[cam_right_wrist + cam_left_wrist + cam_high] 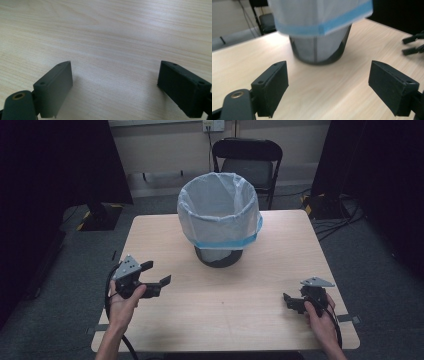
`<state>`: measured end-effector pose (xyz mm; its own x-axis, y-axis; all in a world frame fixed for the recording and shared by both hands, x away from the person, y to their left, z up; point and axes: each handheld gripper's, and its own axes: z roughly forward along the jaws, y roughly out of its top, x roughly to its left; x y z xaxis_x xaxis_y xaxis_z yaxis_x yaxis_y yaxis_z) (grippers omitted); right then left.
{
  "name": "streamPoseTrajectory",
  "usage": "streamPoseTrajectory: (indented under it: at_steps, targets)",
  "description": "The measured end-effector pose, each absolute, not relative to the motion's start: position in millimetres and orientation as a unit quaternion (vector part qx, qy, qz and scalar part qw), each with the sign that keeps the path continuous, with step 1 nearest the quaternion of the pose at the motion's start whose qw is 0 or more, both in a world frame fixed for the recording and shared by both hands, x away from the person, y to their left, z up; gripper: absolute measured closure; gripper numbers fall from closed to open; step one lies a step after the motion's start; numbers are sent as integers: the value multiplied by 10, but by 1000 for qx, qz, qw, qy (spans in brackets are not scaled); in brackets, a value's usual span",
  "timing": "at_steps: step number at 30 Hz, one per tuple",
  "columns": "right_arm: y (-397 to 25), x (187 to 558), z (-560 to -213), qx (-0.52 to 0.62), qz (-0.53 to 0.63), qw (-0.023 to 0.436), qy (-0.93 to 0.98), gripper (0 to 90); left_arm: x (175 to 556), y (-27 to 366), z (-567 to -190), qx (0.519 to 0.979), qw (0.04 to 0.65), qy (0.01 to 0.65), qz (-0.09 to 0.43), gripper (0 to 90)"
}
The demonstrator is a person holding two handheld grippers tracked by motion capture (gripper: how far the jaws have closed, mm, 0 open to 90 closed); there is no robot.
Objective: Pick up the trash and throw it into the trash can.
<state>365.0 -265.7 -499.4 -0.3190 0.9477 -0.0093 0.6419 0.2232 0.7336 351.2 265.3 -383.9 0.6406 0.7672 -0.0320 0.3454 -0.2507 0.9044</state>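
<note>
Nearest the camera, two hands each grip a tool at the near edge of the surface. The left hand-held gripper is spread wide and holds nothing, aimed at the one bin standing mid-surface toward the far side, its single white bag folded over the rim with a blue band. The right hand-held gripper also gapes, empty, low over bare wood at the near right. To go well, I'd approach the bag's rim squarely and pinch only film, steadying the bin. One chair stands beyond.
</note>
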Motion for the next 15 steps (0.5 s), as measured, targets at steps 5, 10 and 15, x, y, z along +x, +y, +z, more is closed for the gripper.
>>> streamPoseTrajectory:
  at_steps: [5, 10, 15]
  targets:
    - [-2657, 3650, -4994, 533, 323, 238, 745, 114, 3455, 2804, -4152, 764, 464, 397, 208, 159]
    - [-2658, 3650, -4994, 533, 323, 237, 745, 114, 3428, 2866, -4314, 770, 445, 409, 204, 159]
    - [-2658, 3650, -4994, 533, 323, 237, 745, 114, 3398, 2922, -4511, 770, 429, 429, 196, 160]
